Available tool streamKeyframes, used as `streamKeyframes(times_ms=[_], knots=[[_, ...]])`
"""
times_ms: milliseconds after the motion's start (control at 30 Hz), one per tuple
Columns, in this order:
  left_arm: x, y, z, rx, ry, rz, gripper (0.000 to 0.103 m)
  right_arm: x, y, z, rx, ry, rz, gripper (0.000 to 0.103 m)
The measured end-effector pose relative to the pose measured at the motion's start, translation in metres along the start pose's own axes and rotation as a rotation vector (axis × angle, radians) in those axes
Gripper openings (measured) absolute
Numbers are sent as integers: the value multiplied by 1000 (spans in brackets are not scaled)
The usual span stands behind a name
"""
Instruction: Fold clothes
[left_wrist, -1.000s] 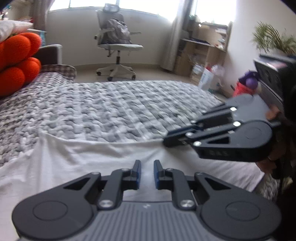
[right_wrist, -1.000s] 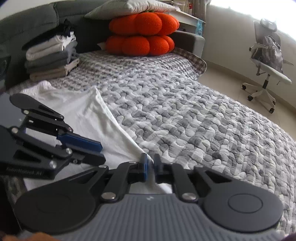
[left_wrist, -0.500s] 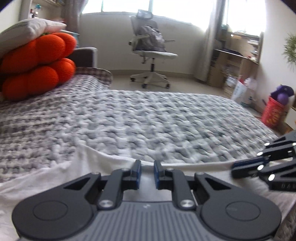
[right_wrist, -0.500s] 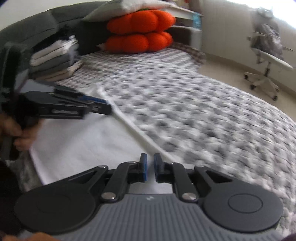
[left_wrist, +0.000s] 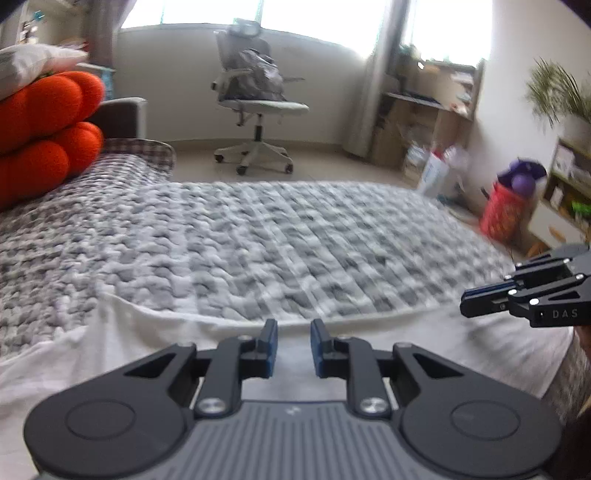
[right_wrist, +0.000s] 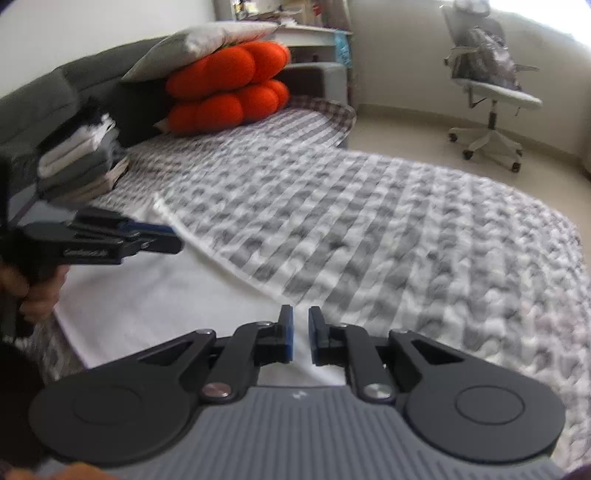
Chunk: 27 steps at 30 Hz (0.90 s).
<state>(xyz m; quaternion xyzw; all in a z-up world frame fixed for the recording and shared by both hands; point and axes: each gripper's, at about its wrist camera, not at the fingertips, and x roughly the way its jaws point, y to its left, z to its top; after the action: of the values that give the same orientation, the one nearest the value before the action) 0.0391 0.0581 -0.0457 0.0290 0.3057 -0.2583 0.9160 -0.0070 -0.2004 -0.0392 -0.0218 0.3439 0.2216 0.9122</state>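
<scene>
A white garment (left_wrist: 147, 339) lies flat on the grey checked bed cover (left_wrist: 258, 240), with its far edge straight across the left wrist view. My left gripper (left_wrist: 293, 325) hovers low over it. Its jaws are opening, and nothing is between the blue pads. In the right wrist view the garment (right_wrist: 155, 295) runs off to the left. My right gripper (right_wrist: 301, 312) stands over the garment's near right part, with a narrow gap between its pads and no cloth in it. Each gripper shows in the other's view, the right gripper (left_wrist: 465, 304) and the left gripper (right_wrist: 177, 242), and neither carries cloth.
A stack of folded clothes (right_wrist: 81, 158) sits at the head of the bed by the dark sofa back. Orange cushions (right_wrist: 229, 92) lie under a pillow (right_wrist: 199, 40). An office chair (left_wrist: 258, 99) stands on the floor beyond. A hand (right_wrist: 37, 295) holds the left gripper.
The two grippers have drawn apart along the garment: the right one slid to the right edge of the left wrist view. The left gripper's pads stand slightly wider.
</scene>
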Motion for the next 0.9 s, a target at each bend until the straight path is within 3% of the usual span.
streamKeyframes(times_ms=[200, 333, 467, 600, 800, 900], knots=[[2, 12, 0, 13, -6, 81, 20, -8, -24, -16, 73, -14, -47, 11], [0, 35, 10, -33, -27, 142, 20, -23, -47, -18, 117, -28, -145, 16], [-9, 52, 17, -94, -52, 154, 20, -41, -49, -20, 151, -66, -128, 16], [-24, 53, 12, -78, -78, 147, 21, -48, -36, -28, 128, -53, -93, 16], [-31, 60, -4, -30, -61, 202, 21, -54, -51, -51, 195, -47, -128, 14], [-28, 77, -5, -59, -56, 243, 21, -66, -69, -56, 239, -62, -162, 14]])
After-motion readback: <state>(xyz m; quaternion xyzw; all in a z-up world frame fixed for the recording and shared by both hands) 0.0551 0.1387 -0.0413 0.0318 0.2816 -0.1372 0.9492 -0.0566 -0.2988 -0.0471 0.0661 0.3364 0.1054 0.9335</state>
